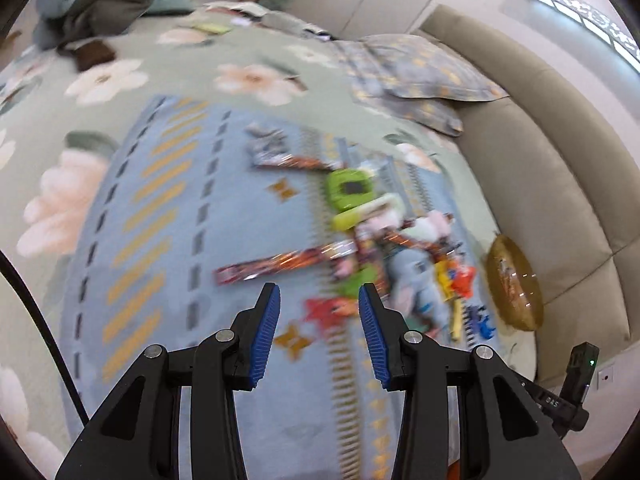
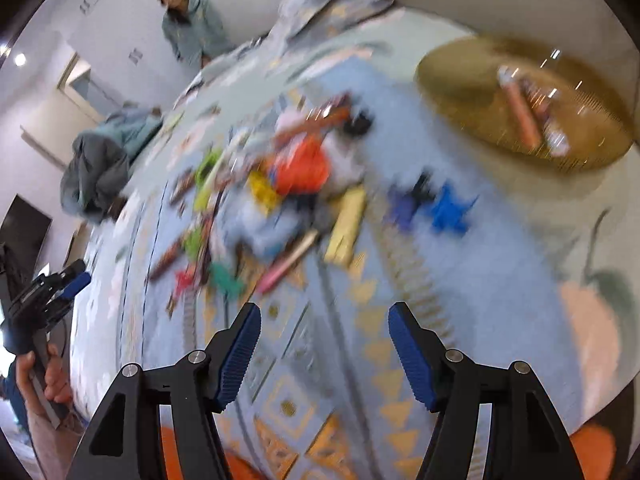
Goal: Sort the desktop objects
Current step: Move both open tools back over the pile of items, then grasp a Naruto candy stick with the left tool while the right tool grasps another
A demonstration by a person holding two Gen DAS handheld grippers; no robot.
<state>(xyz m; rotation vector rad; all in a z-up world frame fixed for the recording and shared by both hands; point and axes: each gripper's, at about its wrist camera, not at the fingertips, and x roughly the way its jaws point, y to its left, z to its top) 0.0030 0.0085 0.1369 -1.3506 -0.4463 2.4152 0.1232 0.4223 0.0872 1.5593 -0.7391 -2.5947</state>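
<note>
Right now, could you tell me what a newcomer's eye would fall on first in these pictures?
Most striking is the jumbled pile of colourful small objects heaped on the blue patterned cloth. Beyond it, by the beige cushion, sits a brown glass plate already holding a few items. Both the left gripper and the right gripper hover open and empty.

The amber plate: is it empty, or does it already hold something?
Not empty. The amber plate holds an orange tube-like item, seen through blur.
</note>
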